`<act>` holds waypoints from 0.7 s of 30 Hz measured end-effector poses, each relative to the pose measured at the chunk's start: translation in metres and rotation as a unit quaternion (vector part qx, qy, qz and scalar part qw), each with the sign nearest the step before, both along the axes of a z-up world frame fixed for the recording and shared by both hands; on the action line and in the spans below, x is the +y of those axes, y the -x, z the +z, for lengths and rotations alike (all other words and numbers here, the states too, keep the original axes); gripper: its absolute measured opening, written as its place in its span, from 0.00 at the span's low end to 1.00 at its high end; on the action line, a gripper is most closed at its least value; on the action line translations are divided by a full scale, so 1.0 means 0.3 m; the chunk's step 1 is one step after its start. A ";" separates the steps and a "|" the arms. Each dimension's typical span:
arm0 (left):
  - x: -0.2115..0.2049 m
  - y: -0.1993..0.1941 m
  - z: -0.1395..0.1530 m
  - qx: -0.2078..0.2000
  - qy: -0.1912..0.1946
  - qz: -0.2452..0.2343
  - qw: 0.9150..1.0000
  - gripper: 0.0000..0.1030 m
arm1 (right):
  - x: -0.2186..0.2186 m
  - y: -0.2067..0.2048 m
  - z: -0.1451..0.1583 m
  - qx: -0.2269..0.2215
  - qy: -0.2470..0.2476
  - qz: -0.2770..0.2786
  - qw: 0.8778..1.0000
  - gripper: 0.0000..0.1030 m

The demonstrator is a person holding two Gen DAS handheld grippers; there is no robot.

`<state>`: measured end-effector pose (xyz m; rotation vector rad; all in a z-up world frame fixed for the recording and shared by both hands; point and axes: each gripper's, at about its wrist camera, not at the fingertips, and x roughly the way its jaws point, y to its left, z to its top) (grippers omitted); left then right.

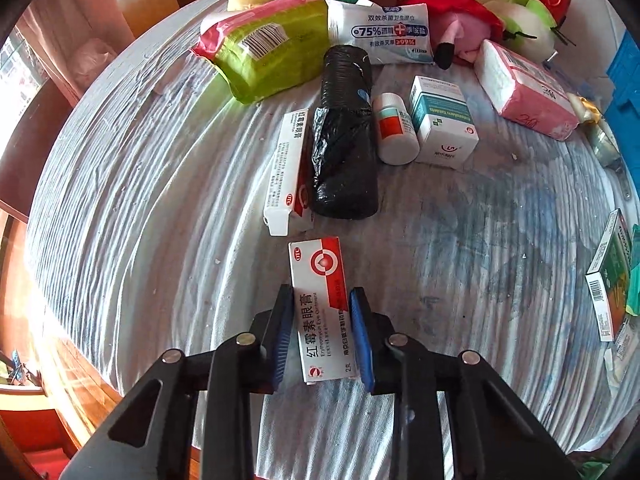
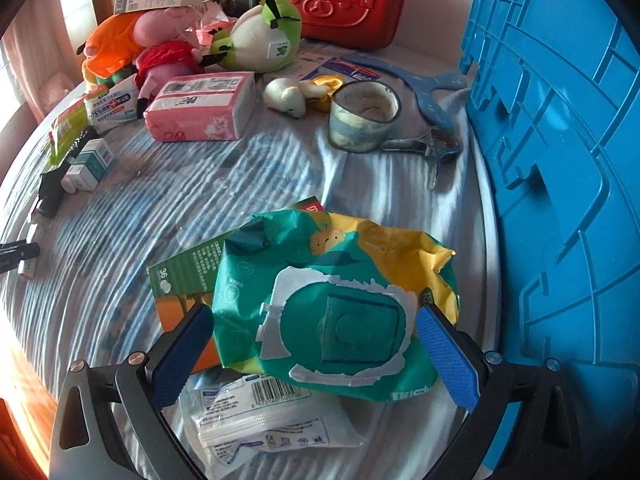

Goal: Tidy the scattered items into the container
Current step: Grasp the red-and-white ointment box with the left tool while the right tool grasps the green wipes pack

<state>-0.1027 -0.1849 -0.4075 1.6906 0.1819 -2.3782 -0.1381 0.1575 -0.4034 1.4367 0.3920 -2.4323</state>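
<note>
Left tongs [image 1: 322, 334] clamped on the eye-ointment carton [image 1: 322, 312] near its end, on the desk [image 1: 140, 200] — may pivot on lifting; right tongs [image 2: 314, 354] apart astride the green wipes pack [image 2: 332, 304] beside the blue container [image 2: 560, 160], soft wrapper may crumple and slip.

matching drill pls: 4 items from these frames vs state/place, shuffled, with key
1. eye ointment box
2. green wipes pack
3. tape roll
4. black bag roll

A. between open pads, not pressed
B. lying beside a white pill bottle
C. clamped in the left tool
D. standing on its edge-ring near the blue crate

Pairs: 1-C, 2-A, 3-D, 4-B
</note>
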 end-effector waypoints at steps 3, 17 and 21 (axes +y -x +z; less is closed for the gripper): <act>0.005 -0.010 0.016 0.007 -0.006 -0.005 1.000 0.26 | 0.004 0.010 -0.025 -0.010 0.000 0.001 1.000 1.00; 0.011 -0.019 -0.015 0.003 -0.008 -0.019 1.000 0.26 | -0.069 0.035 -0.072 0.010 -0.029 0.012 0.999 1.00; 0.010 -0.019 -0.014 0.007 -0.009 -0.021 1.000 0.26 | -0.053 0.048 -0.078 -0.003 0.000 0.003 1.000 0.90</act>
